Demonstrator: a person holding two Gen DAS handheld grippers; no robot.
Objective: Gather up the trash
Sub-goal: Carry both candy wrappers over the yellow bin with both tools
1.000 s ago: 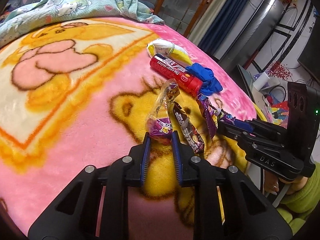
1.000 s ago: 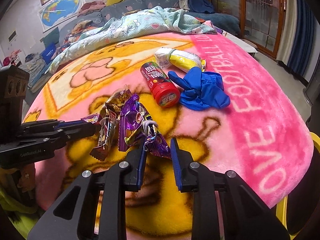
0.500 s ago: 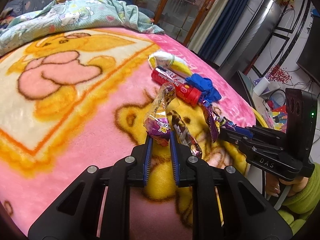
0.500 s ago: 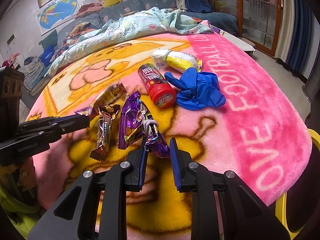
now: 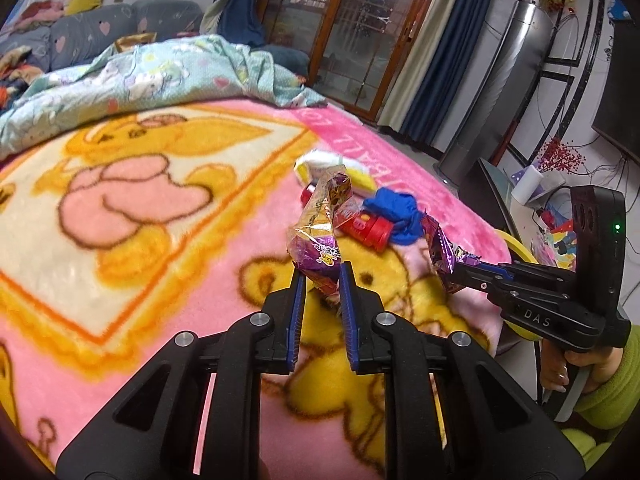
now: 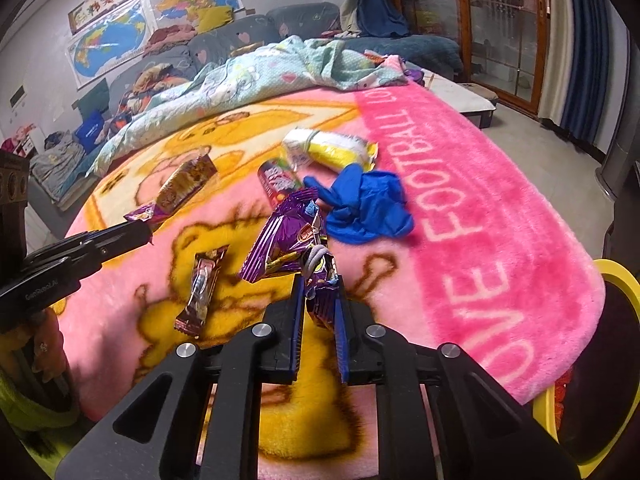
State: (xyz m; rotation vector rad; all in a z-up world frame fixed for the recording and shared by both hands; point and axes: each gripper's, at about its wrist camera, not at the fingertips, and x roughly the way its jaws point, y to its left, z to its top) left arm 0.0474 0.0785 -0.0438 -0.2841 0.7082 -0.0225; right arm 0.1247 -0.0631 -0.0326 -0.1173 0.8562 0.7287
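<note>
A brown wrapper [image 6: 200, 286], seen only from the right wrist, lies loose; a gold wrapper [image 5: 320, 232] is clamped in the left gripper [image 5: 322, 280], and a purple wrapper [image 6: 296, 248] is pinched in the right gripper [image 6: 318, 300], whose jaws have just been closing.

Left wrist fisheye: close above pink-and-yellow plush cartoon blanket [image 5: 168, 272], angled down, facing glass-paned wooden doors [image 5: 352, 32]. Right wrist fisheye: same blanket [image 6: 492, 240], angled down, facing wall maps [image 6: 116, 28]. Shared: crumpled blue glove [image 5: 396, 210] [image 6: 370, 210], red cylindrical tube [image 5: 370, 228] [image 6: 274, 180], each opposite gripper.
</note>
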